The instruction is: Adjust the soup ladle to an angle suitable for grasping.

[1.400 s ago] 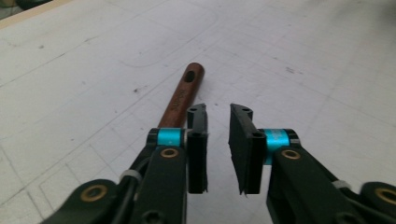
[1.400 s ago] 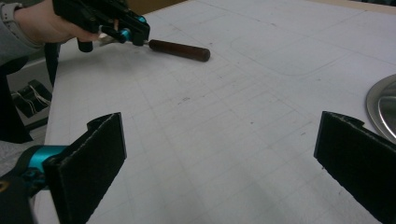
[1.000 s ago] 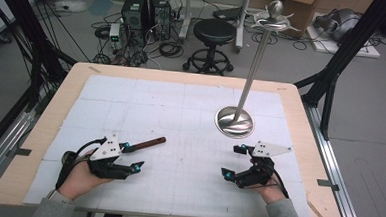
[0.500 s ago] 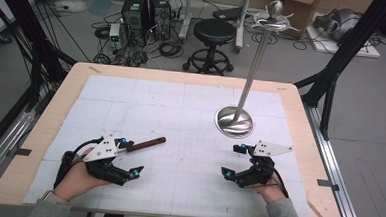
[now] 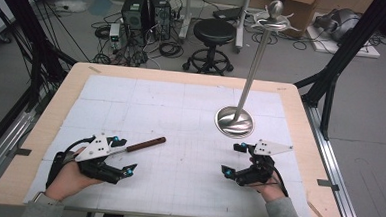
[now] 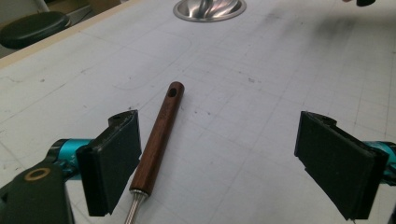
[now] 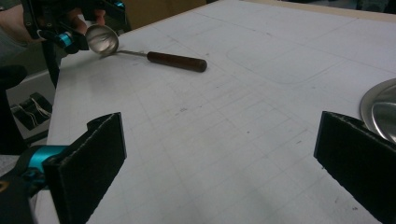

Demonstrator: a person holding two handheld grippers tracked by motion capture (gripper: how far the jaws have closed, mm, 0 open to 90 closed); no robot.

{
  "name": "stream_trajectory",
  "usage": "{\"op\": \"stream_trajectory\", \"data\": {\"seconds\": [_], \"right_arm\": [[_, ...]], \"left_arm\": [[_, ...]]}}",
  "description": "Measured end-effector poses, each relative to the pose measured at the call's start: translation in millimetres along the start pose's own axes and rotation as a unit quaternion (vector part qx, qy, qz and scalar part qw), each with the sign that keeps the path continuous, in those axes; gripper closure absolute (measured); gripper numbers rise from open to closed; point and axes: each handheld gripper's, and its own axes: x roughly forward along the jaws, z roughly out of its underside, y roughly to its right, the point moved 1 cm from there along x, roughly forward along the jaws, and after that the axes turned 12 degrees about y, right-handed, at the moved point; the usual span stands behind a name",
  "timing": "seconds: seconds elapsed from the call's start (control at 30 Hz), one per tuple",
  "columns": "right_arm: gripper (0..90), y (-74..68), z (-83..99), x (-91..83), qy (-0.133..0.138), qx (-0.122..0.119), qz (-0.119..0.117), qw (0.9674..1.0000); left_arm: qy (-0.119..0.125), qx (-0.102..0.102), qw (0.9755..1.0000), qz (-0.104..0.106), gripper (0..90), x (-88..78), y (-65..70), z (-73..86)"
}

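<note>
Two grippers are resting low over the tabletop (image 5: 181,95), one at each of the person's hands. Starting at the far left, the left gripper (image 5: 119,157) is sitting at about eight o'clock on the white gridded mat (image 5: 146,101), its fingers (image 6: 112,161) standing wide apart and gripping nothing. A ladle (image 5: 141,145) is lying flat on the mat just beside that gripper, its dark wooden handle (image 6: 159,135) pointing toward two o'clock in the high view and ending in a small hole. In the left gripper view the handle is lying just inside the left finger, with the thin metal shank running down toward the camera. In the right gripper view the ladle's shiny bowl (image 7: 101,38) is showing close under the left gripper's blue-tipped fingers; whether they are touching it cannot be told.

Moving right, a metal stand (image 5: 247,81) is rising from a round polished base (image 5: 234,121) at about two o'clock from the mat's centre, its pole leaning toward one o'clock and topped by a ball.

At about four o'clock the right gripper (image 5: 233,159) is lying near the base but apart from it, its fingers (image 7: 88,163) also spread wide and empty.
</note>
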Motion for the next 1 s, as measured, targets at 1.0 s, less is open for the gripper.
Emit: {"op": "stream_trajectory", "data": {"seconds": [1.0], "right_arm": [[1.4, 0.2, -2.6, 10.5, 0.008, 0.009, -0.008, 0.9999]], "left_arm": [[-0.073, -0.041, 0.9956, 0.042, 19.2, -38.7, -58.4, -18.3]]}}
